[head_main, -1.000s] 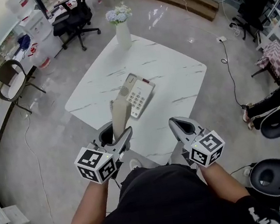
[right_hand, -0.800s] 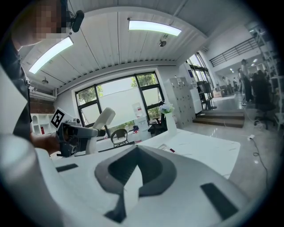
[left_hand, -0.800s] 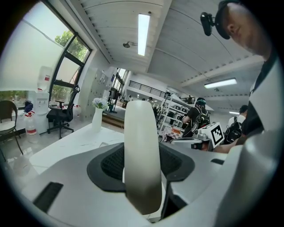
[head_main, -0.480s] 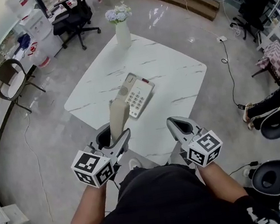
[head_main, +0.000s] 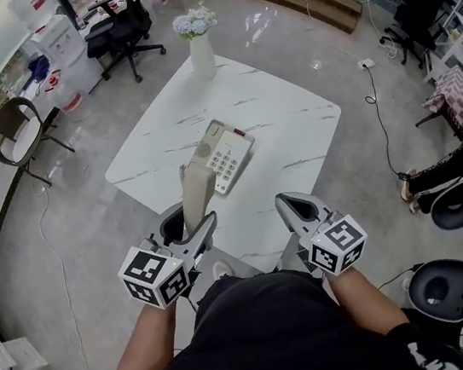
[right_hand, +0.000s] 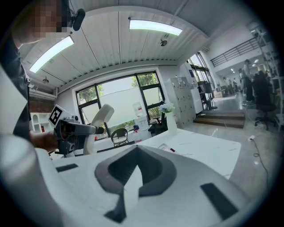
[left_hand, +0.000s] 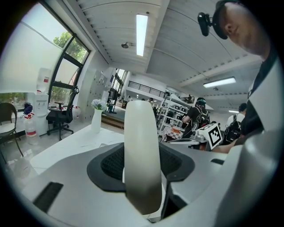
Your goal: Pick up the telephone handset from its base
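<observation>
The beige telephone handset [head_main: 197, 192] stands nearly upright above the near edge of the white marble table [head_main: 285, 137], clear of its base. My left gripper [head_main: 190, 229] is shut on the handset's lower end; in the left gripper view the handset [left_hand: 142, 155] fills the space between the jaws. The telephone base [head_main: 229, 156] with its keypad lies at the table's middle. My right gripper [head_main: 297, 210] is shut and holds nothing, beside the table's near edge. The right gripper view shows the left gripper [right_hand: 73, 133] with the handset [right_hand: 100, 122] rising from it.
A white vase with flowers [head_main: 200, 45] stands at the table's far corner. Around the table are a black office chair [head_main: 118, 35], a brown chair [head_main: 21, 134] at left, water dispensers [head_main: 55, 42], and a floor cable [head_main: 382, 127] on the right.
The left gripper with the handset has drifted slightly left and toward me. The right gripper has barely shifted.
</observation>
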Available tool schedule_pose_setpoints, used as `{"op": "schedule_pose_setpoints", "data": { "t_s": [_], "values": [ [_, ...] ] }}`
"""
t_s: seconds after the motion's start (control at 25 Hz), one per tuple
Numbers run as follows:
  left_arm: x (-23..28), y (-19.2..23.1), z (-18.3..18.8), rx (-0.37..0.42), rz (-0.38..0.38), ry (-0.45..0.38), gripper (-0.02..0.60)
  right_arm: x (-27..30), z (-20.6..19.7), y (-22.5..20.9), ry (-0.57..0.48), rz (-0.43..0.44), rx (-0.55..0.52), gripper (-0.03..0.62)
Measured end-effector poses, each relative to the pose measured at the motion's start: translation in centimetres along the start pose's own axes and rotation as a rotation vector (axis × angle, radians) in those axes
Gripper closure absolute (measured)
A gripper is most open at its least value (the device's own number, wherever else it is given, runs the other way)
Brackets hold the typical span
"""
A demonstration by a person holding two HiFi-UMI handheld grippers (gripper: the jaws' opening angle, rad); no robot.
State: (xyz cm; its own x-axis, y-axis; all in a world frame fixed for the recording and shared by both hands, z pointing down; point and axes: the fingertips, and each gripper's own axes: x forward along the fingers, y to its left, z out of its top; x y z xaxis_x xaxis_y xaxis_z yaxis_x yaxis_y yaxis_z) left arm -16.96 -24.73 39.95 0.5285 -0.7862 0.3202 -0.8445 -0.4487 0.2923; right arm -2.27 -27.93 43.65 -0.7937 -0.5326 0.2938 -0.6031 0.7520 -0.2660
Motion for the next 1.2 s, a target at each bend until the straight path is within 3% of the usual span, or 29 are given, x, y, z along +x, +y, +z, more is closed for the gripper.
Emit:
{"op": "schedule_pose_setpoints", "data": {
  "t_s": [1.2],
  "values": [
    [0.7,0.1,-0.32,0.013,-0.007,0.013,0.368,0.27,-0.71,-0.19,0.003,0.008,0.004,0.594]
  ]
}}
